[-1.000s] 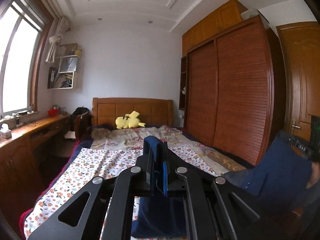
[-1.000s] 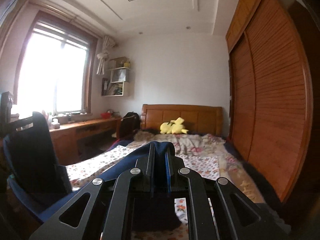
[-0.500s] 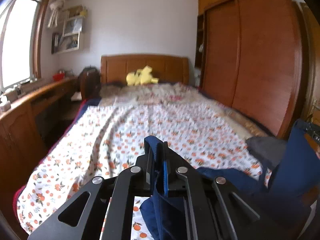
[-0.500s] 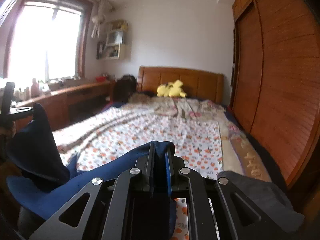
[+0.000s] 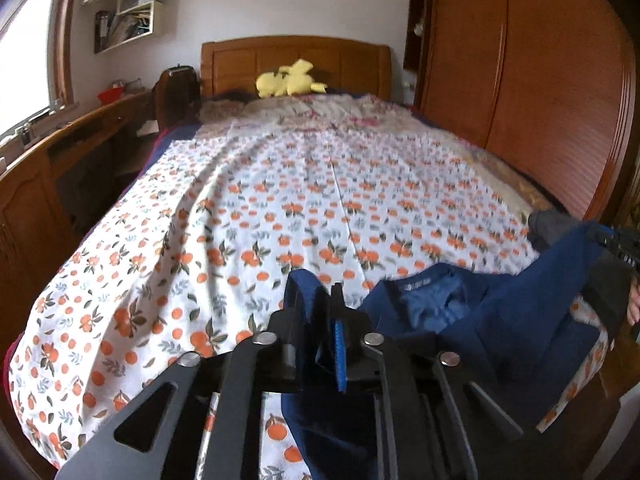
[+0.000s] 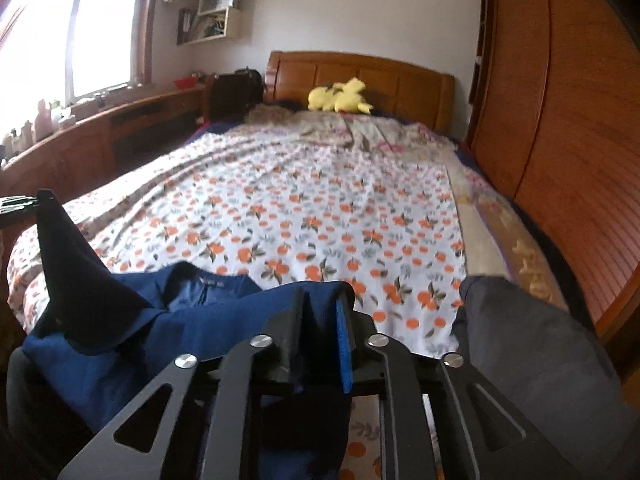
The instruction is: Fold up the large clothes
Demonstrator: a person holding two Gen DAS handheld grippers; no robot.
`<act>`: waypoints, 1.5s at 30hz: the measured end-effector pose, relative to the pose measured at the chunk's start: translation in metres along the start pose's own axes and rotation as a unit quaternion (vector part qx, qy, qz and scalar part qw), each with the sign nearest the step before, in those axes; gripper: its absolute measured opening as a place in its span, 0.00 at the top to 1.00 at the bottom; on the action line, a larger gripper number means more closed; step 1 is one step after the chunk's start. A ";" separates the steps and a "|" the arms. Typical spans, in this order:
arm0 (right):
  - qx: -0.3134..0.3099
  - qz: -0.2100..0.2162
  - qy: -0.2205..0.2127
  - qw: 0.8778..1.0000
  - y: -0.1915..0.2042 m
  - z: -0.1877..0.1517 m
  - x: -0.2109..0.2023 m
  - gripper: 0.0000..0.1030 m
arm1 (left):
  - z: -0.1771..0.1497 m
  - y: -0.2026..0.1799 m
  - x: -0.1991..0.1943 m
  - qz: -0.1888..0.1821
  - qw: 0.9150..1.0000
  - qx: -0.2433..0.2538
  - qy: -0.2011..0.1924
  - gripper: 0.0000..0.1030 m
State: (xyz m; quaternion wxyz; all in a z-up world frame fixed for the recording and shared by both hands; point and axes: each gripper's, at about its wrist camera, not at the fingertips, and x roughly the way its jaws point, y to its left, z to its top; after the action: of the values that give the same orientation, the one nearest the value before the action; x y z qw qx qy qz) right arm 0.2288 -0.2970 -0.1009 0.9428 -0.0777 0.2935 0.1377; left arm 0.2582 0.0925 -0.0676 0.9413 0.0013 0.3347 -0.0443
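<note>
A navy blue garment [image 5: 440,308] lies spread across the near end of the bed [image 5: 280,208], collar and label facing up. My left gripper [image 5: 318,292] hovers low over the bed's foot. Its jaws are opening, and a fold of the navy cloth drapes loosely over the left finger, clear of the blue pad. In the right wrist view the garment [image 6: 192,308] runs left from my right gripper [image 6: 322,296]. Those jaws are opening too, with cloth slack in the gap. The other gripper [image 6: 16,200] shows at the left edge, a peak of cloth hanging from it.
A dark grey garment [image 6: 520,340] lies at the bed's near right corner. A yellow plush toy [image 5: 288,80] sits by the wooden headboard [image 5: 296,60]. A wooden wardrobe [image 5: 540,80] lines the right side, a desk [image 5: 60,148] the left under the window.
Both grippers came down and tipped toward the bed, lowering the navy garment onto its near end. Both pairs of jaws, shut on the cloth before, now stand apart.
</note>
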 end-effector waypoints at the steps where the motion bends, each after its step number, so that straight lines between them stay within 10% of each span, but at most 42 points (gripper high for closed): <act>1: 0.003 0.002 0.006 1.000 0.000 -0.005 0.002 0.74 | -0.004 -0.004 0.002 0.003 1.000 0.003 0.002 0.65; 4: 0.004 -0.001 0.004 1.000 0.005 -0.022 -0.002 0.63 | -0.030 -0.012 0.002 0.005 1.000 0.011 -0.008 0.37; 15: -0.016 0.009 0.017 1.000 0.040 -0.047 -0.012 0.62 | -0.080 -0.038 -0.014 -0.007 0.999 0.023 -0.044 0.06; 45: -0.137 0.086 0.088 0.983 0.165 -0.066 0.070 0.51 | -0.116 -0.064 -0.015 -0.055 0.996 0.025 -0.070 0.03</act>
State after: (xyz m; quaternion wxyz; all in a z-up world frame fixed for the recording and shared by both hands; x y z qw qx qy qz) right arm 0.1991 -0.1403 -0.2056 0.8786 -0.1919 0.3589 0.2498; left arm 0.1676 0.0339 -0.1465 0.9583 0.0034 0.2659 -0.1043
